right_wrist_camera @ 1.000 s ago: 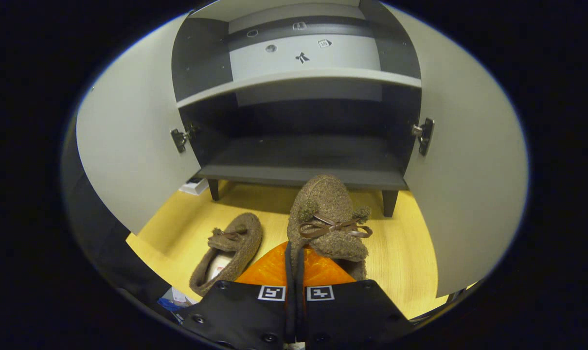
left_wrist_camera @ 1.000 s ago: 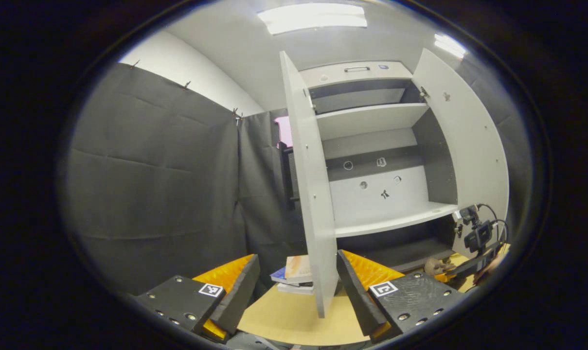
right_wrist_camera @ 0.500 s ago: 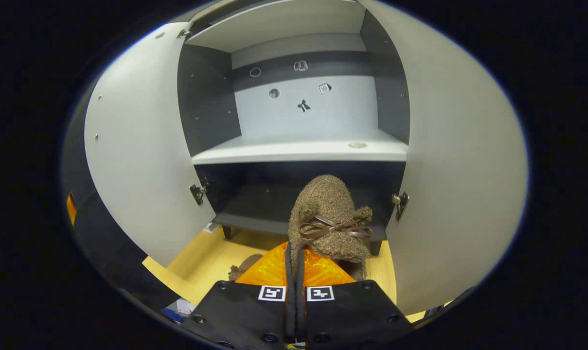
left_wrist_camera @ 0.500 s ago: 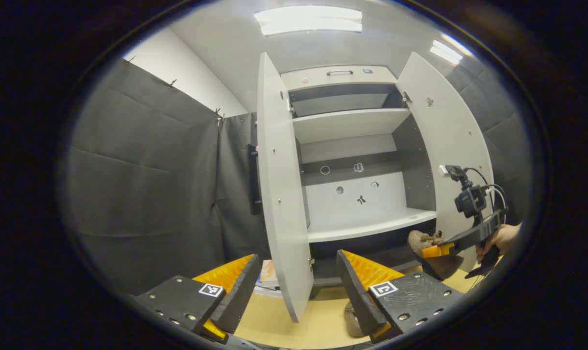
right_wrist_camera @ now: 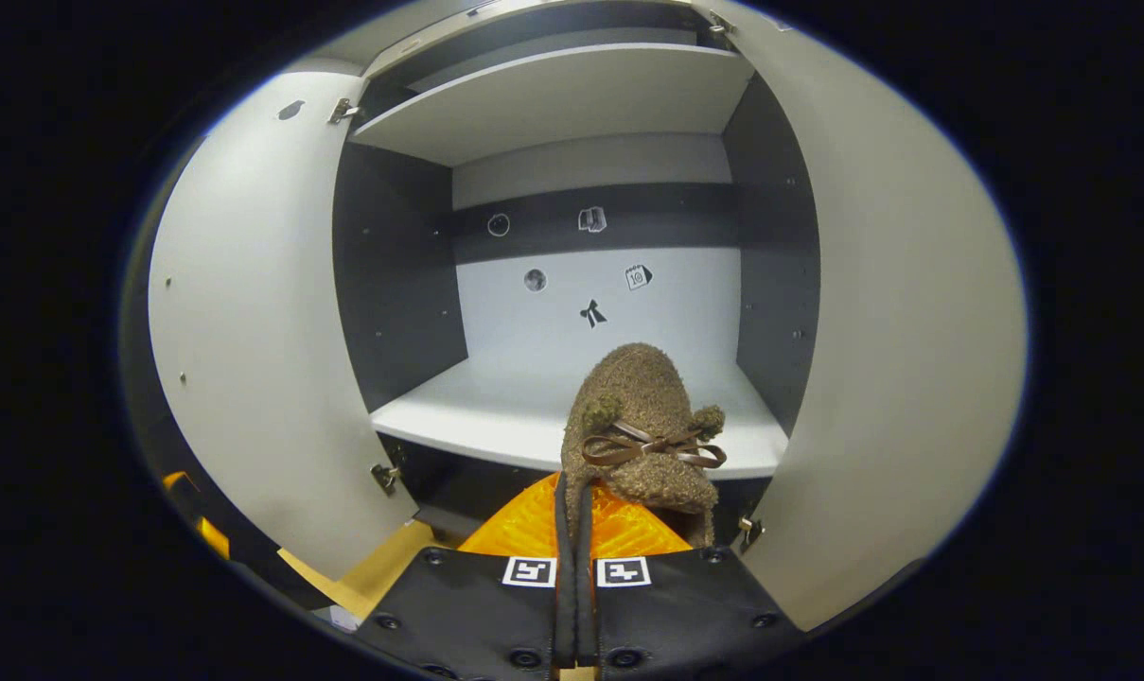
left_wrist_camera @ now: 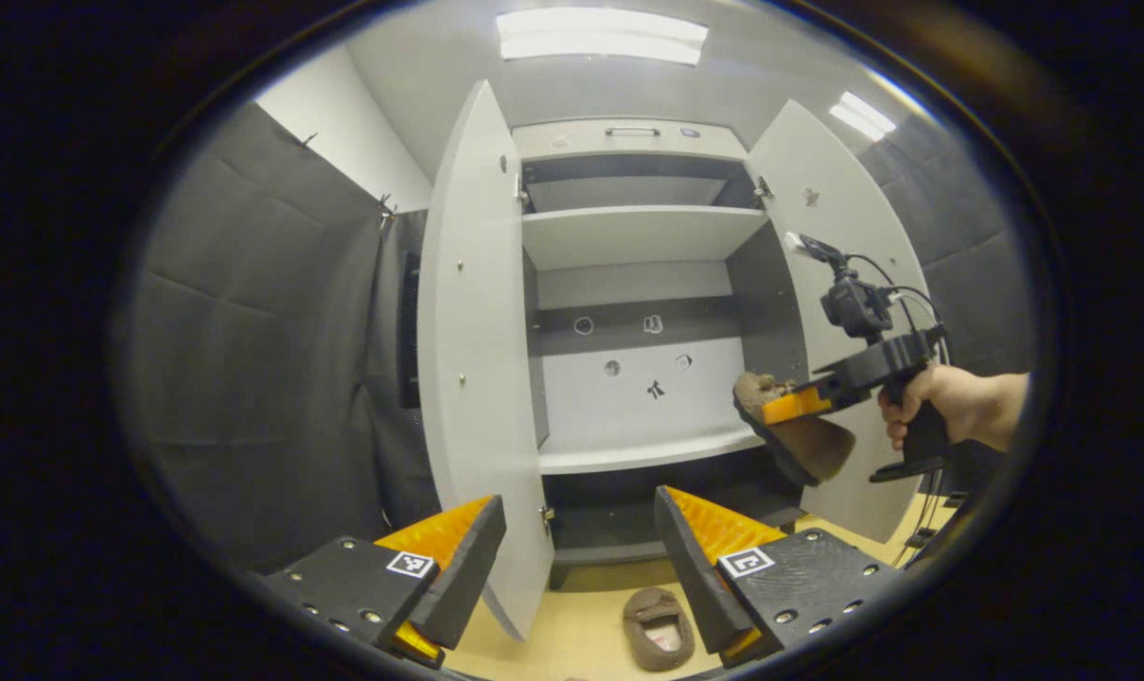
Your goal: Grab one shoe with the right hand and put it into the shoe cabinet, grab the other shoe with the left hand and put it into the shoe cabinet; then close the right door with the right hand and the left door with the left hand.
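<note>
My right gripper is shut on the heel edge of a fuzzy brown shoe with a ribbon bow, held in the air in front of the cabinet's middle shelf. In the left gripper view that same shoe hangs from the right gripper, gripped by a hand. The second brown shoe lies on the yellow floor below. My left gripper is open, low and in front of the cabinet, holding nothing. Both cabinet doors, left door and right door, stand open.
The cabinet has an upper shelf, a middle shelf and a dark bottom compartment. Small stickers mark its back panel. Black cloth wall stands left of the cabinet. Yellow floor lies in front.
The right gripper has lifted the shoe from floor level to the height of the middle shelf. The left gripper's view has swung right, bringing the cabinet interior and the floor shoe into sight.
</note>
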A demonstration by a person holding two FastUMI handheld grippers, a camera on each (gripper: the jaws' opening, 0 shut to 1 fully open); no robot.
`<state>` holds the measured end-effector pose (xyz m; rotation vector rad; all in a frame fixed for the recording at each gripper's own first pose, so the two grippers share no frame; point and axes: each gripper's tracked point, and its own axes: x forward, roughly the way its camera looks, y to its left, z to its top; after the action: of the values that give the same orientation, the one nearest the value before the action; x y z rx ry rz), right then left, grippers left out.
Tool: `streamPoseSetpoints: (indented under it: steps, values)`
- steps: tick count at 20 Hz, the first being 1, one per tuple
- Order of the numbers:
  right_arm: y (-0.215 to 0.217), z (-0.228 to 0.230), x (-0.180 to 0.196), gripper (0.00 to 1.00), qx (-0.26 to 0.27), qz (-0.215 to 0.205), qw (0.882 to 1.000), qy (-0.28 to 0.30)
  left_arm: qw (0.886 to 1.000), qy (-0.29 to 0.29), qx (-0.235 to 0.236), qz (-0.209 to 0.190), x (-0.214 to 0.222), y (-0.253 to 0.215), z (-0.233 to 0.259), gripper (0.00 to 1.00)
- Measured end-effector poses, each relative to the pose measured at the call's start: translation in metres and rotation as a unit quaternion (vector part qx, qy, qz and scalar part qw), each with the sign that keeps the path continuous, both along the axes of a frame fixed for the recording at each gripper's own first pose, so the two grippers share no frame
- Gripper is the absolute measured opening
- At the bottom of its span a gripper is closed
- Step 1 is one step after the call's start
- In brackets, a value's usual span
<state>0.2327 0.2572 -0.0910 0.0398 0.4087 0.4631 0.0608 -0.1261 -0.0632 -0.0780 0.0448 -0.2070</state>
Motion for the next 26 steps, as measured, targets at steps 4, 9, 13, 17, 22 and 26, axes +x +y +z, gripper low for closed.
streamPoseSetpoints:
  steps: [4,9,13,17,22,26]
  values:
    - [0.008,0.023,0.045,0.01,-0.003,-0.015,1.0,-0.018,1.0,0.005,-0.008,-0.029,0.013,-0.016,-0.01,0.97]
    - [0.022,0.033,0.107,0.02,-0.033,-0.031,0.999,-0.03,0.999,0.016,-0.008,-0.052,0.029,-0.027,-0.025,0.97]
    - [0.027,0.007,0.149,0.02,-0.077,-0.051,0.996,-0.012,0.998,0.027,-0.015,-0.06,0.037,-0.031,-0.037,0.97]
    - [0.032,-0.015,0.173,0.05,-0.085,-0.068,0.994,0.019,0.997,0.033,-0.009,-0.064,0.043,-0.03,-0.046,0.96]
    - [0.037,-0.031,0.175,0.41,-0.075,-0.065,0.994,0.05,0.997,0.036,-0.006,-0.065,0.047,-0.029,-0.05,0.96]
    - [0.032,-0.017,0.158,0.92,-0.069,-0.068,0.995,0.016,0.997,0.036,0.0,-0.073,0.049,-0.036,-0.054,0.92]
